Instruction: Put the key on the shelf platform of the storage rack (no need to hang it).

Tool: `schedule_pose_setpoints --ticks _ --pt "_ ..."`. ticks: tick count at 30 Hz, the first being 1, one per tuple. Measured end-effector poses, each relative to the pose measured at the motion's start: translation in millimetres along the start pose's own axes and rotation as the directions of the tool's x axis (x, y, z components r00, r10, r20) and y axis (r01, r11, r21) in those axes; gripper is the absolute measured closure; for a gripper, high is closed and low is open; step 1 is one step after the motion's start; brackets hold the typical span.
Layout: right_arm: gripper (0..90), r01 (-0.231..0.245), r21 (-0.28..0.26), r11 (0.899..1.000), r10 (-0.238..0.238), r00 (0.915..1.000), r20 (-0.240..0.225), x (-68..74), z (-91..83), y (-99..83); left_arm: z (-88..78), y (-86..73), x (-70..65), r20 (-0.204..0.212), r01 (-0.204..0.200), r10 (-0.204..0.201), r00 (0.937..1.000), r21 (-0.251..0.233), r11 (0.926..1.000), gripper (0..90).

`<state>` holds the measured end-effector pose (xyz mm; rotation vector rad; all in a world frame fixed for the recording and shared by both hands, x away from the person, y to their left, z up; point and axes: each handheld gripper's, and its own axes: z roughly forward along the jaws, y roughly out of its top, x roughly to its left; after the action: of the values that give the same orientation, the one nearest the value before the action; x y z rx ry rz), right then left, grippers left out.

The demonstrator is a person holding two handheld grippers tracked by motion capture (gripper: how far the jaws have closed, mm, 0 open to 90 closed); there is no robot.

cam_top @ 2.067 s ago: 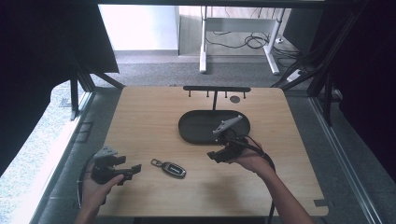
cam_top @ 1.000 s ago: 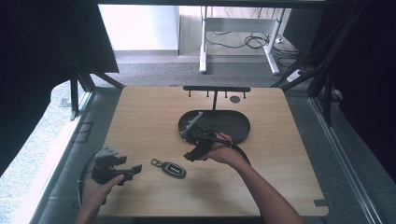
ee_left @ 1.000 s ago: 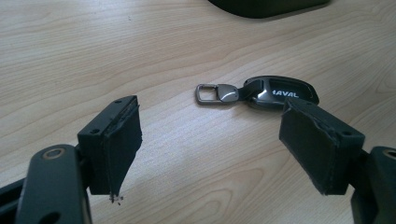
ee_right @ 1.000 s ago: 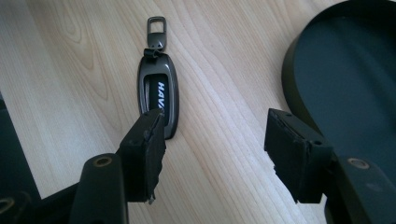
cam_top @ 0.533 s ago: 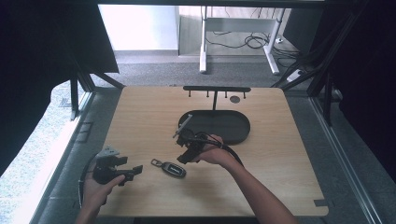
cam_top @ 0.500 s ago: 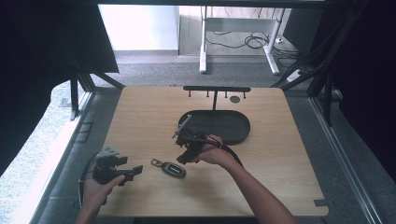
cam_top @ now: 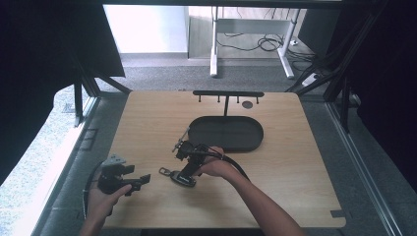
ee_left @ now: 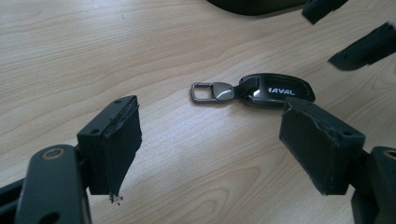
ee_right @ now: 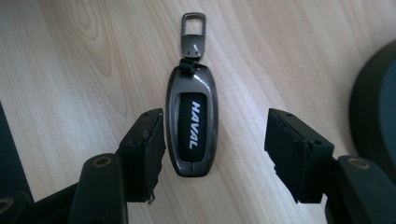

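Pale wood tabletop point(cam_top: 147, 113), grey carpet floor point(cam_top: 162, 73), white desk legs point(cam_top: 214, 44) behind, tangled cables point(cam_top: 265, 43), dark frame struts point(cam_top: 78, 98), daylight.

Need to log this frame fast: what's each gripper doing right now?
Left gripper: open, holding nothing.
Right gripper: open, straddling the key fob, not gripping it.

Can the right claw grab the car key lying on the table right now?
Probably yes. The right claw is open and right over the key fob, with one pad on each side and bare wood around it. Nothing sits in the way. The left claw waits off to the side.
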<state>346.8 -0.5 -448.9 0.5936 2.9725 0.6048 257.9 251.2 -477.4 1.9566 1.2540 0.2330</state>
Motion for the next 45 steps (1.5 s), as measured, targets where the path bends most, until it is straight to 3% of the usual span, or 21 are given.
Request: schedule_pose_setpoints --ticks 8,29,45 --pt "37.4 0.016 0.045 0.999 -0.016 0.9999 -0.002 5.2 19.0 1.5 -0.4 0.0 0.9 0.000 0.002 -0.002 1.0000 -0.002 1.0000 21.1" --pt "36.1 0.009 0.069 0.998 -0.008 0.9999 -0.011 12.4 45.5 8.1 0.0 0.4 -0.4 0.002 -0.003 0.003 1.0000 -0.001 1.0000 21.1" --pt "36.6 0.023 0.116 0.993 -0.027 0.9991 0.032 15.3 67.4 11.9 -2.1 0.4 0.3 -0.008 0.004 -0.004 1.0000 -0.019 0.9998 21.3"
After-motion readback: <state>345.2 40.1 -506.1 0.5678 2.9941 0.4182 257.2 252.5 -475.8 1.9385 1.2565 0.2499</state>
